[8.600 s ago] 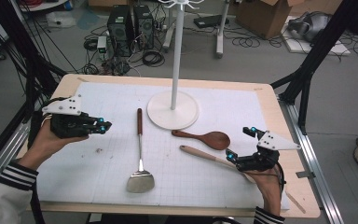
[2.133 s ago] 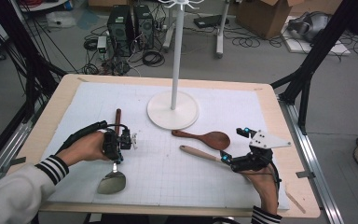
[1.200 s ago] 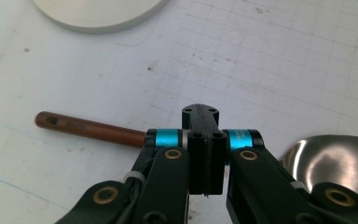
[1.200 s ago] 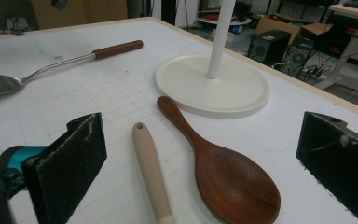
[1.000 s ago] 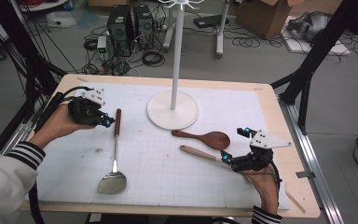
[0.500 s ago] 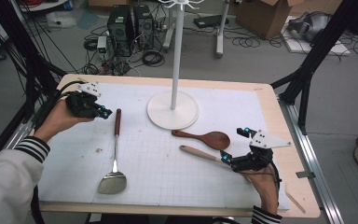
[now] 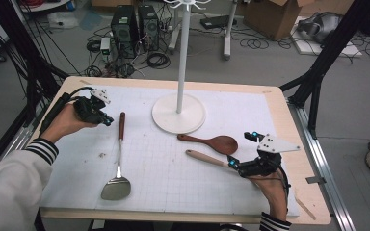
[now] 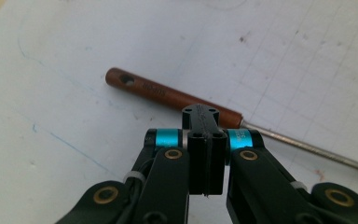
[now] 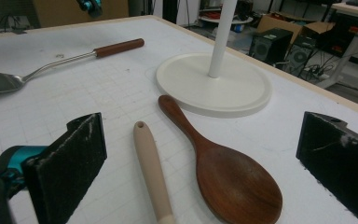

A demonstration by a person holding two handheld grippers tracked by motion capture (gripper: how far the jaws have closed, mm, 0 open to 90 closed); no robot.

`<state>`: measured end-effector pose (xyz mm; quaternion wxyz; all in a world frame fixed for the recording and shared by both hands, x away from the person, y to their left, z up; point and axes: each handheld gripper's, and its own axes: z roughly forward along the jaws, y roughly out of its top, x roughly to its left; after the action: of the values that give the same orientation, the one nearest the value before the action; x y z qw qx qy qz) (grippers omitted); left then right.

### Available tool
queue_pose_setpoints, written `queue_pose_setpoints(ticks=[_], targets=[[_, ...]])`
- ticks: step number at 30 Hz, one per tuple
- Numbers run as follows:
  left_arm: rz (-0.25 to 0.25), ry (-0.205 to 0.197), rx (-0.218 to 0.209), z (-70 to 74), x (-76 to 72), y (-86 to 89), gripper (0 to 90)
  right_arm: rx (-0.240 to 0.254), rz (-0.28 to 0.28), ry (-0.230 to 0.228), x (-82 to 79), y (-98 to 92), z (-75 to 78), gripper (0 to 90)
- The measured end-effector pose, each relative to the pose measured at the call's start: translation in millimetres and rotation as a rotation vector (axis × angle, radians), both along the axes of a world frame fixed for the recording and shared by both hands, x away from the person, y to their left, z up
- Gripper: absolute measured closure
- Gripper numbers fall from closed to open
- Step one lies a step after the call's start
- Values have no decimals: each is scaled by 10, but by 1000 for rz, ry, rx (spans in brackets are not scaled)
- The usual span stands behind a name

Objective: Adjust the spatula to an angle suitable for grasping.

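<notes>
High view: left gripper [image 7: 96, 109] held near the brown handle end of the metal spatula [image 7: 117, 159], lying flat on the table [image 7: 270, 103]; right gripper [image 7: 250, 161] beside the dark wooden spoon [image 7: 212, 142] and pale-handled utensil [image 7: 206, 158], below the white stand [image 7: 179, 111]. Left gripper view: jaws pressed together, empty, above the spatula handle [image 8: 168, 95]; judged step, an approach needing opening first. Right gripper view: jaws wide apart, empty, either side of both spoon handles.

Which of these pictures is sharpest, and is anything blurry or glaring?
High view: even light, soft shadows, sharp throughout. Left gripper view: the shut tongs and the spatula handle behind them look slightly soft. Right gripper view: wooden spoon crisp, background room hazy, no glare.
</notes>
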<state>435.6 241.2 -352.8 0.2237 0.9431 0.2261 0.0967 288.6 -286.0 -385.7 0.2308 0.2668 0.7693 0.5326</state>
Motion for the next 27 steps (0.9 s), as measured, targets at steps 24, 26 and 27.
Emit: queue_pose_setpoints(ticks=[24, 26, 27], targets=[[0, 99, 214, -419, 265, -182, 900, -10, 8, 13, 11, 20, -12, 7], [-11, 102, 221, -438, 275, -207, 900, -9, 7, 16, 10, 23, -12, 7], [-15, 110, 237, -445, 281, -226, 900, -9, 8, 13, 12, 23, -12, 7]])
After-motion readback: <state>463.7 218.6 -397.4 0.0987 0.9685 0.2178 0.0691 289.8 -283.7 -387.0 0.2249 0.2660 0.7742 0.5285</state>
